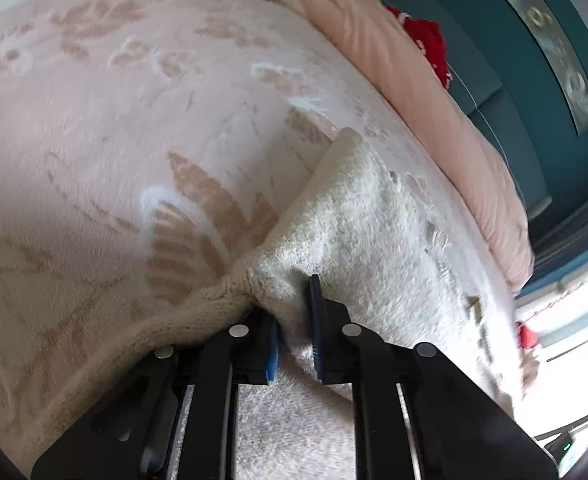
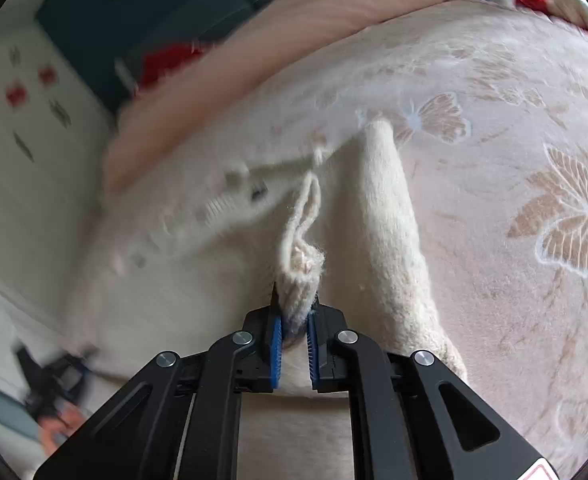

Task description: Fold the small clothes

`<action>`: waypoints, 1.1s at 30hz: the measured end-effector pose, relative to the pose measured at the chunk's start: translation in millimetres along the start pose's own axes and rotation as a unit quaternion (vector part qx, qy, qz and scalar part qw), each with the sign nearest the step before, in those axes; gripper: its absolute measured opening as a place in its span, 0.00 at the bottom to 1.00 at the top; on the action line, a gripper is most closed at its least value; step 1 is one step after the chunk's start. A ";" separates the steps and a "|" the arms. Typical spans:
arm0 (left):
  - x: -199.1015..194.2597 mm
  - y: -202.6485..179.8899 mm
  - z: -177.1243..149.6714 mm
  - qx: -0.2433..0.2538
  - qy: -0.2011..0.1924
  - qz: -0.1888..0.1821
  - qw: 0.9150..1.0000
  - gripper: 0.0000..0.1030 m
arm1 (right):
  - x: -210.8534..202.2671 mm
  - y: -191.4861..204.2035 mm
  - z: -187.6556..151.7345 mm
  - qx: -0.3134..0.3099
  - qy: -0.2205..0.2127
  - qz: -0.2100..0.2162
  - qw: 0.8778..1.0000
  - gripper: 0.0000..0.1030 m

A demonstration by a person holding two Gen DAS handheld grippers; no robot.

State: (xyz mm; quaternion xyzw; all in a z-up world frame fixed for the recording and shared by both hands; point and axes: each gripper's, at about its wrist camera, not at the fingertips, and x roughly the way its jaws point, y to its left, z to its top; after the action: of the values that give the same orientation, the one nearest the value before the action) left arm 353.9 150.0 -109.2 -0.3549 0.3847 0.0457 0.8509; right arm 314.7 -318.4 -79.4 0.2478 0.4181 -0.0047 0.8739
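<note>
Left gripper (image 1: 294,300) jaws clamped on cream knit garment (image 1: 358,216), right gripper (image 2: 294,304) jaws pinching its bunched edge

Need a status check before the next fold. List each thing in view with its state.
Left gripper: shut on the sweater's edge.
Right gripper: shut on a bunched bit of sweater.
Sweater: cream knit, partly lifted, creased, not yet folded flat.
Blanket: spread out under the sweater.
Pillow: lying at the blanket's edge.
</note>
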 end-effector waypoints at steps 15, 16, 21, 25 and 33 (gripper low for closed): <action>1.8 -3.9 -12.0 0.052 -0.044 0.007 0.998 0.13 | -44.0 15.4 -5.7 0.022 -0.079 0.005 0.997 0.23; 1.6 -3.7 -12.4 0.051 -0.045 0.007 0.998 0.13 | -41.1 25.5 -3.9 0.006 -0.074 0.015 0.997 0.22; 2.3 -3.5 -11.7 0.050 -0.044 0.006 0.998 0.13 | 41.7 43.2 -9.6 -0.085 0.026 -0.041 0.995 0.14; -5.2 3.6 -3.6 0.033 -0.014 -0.017 0.999 0.13 | -3.1 32.8 2.7 -0.031 0.006 -0.024 0.999 0.21; -144.0 68.3 -39.3 0.065 0.026 -0.005 0.998 0.78 | -147.4 -69.3 -95.4 -0.011 0.024 -0.055 0.998 0.61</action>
State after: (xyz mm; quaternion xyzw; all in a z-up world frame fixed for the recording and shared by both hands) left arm 204.7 203.8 -66.9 -0.3016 0.4072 0.0068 0.8621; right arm 134.4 -366.8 -51.4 0.2150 0.4521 -0.0423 0.8646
